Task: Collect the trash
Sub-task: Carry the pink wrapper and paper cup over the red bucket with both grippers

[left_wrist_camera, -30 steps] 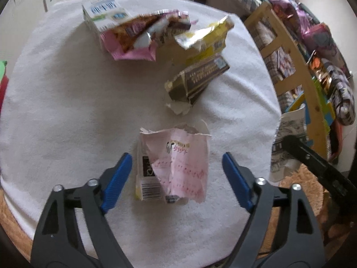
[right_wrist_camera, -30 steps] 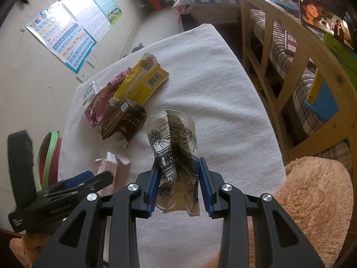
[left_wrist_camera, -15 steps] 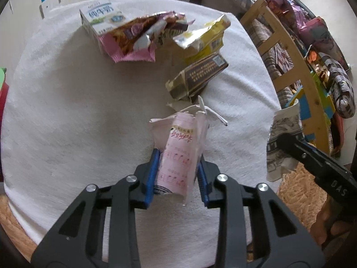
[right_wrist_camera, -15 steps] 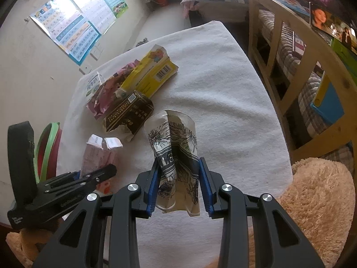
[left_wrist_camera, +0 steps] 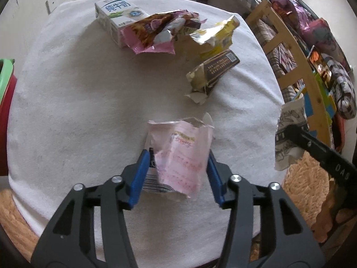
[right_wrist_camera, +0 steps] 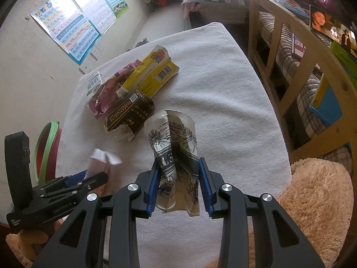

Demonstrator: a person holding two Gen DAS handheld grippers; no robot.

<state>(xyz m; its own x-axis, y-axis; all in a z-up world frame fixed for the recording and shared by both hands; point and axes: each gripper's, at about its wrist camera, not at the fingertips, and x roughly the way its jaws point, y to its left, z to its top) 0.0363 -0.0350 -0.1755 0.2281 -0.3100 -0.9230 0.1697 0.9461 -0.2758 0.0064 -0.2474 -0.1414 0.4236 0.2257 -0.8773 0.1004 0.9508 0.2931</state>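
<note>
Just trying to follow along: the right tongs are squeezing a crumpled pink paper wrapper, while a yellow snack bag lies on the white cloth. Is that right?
Not quite. The right tongs are squeezing a crumpled white paper cup with black flower drawings, as the right wrist view shows. The yellow snack bag does lie on the white cloth.

We see a matt white terry cloth (left_wrist_camera: 78, 116) over the surface, nappy and rough. Pink carton (left_wrist_camera: 180, 156): creased waxed paper. Patterned cup (right_wrist_camera: 176, 151): crumpled matt paper. Pink wrapper (left_wrist_camera: 156, 35) is glossy foil; brown packet (left_wrist_camera: 216, 67) is foil-lined. Gripper (right_wrist_camera: 178, 187) arms are matt black plastic with blue pads and shiny metal screws. Bed frame (right_wrist_camera: 279, 51): bare wood.
</note>
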